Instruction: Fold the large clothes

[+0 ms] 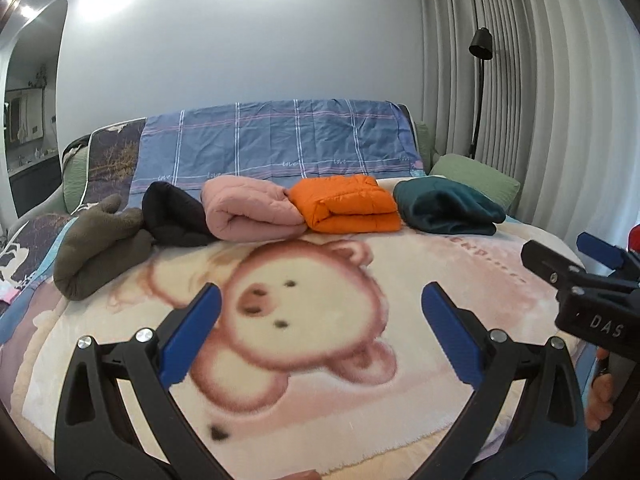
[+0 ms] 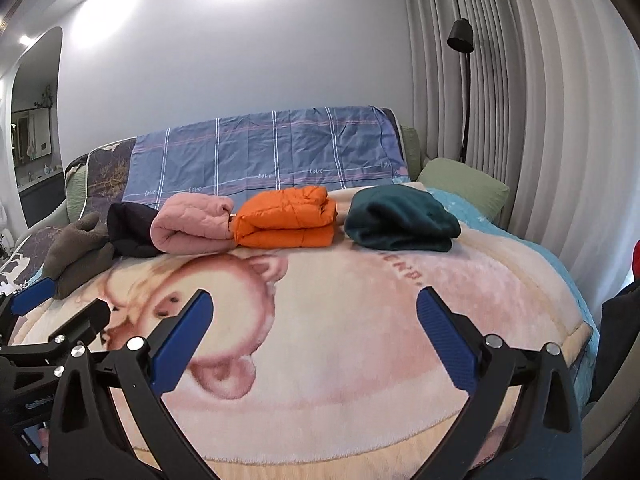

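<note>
Several folded garments lie in a row across the far part of the bed: an olive-brown one [image 1: 98, 244], a black one [image 1: 172, 216], a pink quilted one [image 1: 250, 210], an orange puffer [image 1: 348, 204] and a dark teal one [image 1: 444, 208]. They show again in the right wrist view, with the orange puffer [image 2: 286, 218] and the teal one [image 2: 400, 218] central. My left gripper [image 1: 320, 300] is open and empty above the bear blanket [image 1: 304, 320]. My right gripper [image 2: 314, 308] is open and empty; it also shows in the left wrist view [image 1: 564, 254].
A blue plaid sheet [image 1: 272, 140] drapes the headboard. A green pillow [image 1: 476, 178] lies at the far right corner. A black floor lamp [image 1: 480, 88] stands by grey curtains [image 1: 552, 100]. Something red [image 1: 634, 238] sits at the right edge.
</note>
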Motion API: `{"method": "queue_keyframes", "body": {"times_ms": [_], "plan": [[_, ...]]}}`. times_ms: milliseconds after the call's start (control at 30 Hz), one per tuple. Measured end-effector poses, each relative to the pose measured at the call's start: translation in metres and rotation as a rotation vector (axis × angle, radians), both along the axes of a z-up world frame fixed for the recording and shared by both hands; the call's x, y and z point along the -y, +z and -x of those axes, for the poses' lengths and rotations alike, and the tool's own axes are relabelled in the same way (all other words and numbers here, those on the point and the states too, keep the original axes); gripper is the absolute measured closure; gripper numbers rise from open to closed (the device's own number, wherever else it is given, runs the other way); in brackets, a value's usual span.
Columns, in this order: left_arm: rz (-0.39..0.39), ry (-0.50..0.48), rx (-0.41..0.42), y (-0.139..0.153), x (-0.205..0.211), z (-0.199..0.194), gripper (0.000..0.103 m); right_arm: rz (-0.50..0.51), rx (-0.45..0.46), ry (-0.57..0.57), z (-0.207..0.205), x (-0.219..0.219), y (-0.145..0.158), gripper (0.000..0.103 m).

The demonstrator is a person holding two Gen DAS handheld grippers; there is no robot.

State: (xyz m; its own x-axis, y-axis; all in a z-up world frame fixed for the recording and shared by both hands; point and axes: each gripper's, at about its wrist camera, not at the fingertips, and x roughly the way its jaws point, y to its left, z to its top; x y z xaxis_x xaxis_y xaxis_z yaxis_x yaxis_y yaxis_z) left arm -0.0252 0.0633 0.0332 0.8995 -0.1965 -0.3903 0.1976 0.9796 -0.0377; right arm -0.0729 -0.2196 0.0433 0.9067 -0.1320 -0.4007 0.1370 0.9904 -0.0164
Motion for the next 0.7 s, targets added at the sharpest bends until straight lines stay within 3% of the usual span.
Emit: {"method": "queue_keyframes", "body": {"times_ms": [400, 700], "plan": [[-0.058, 0.015, -0.009, -0.004, 0.013, 0.0, 0.002, 0.014, 0.006, -0.03, 0.003, 0.007, -0.005, 0.001], [-0.052, -0.002, -0.041, -0.013, 0.015, -0.007, 0.002, 0.029, 0.0, -0.037, -0.002, 0.007, -0.007, 0.001]]}}
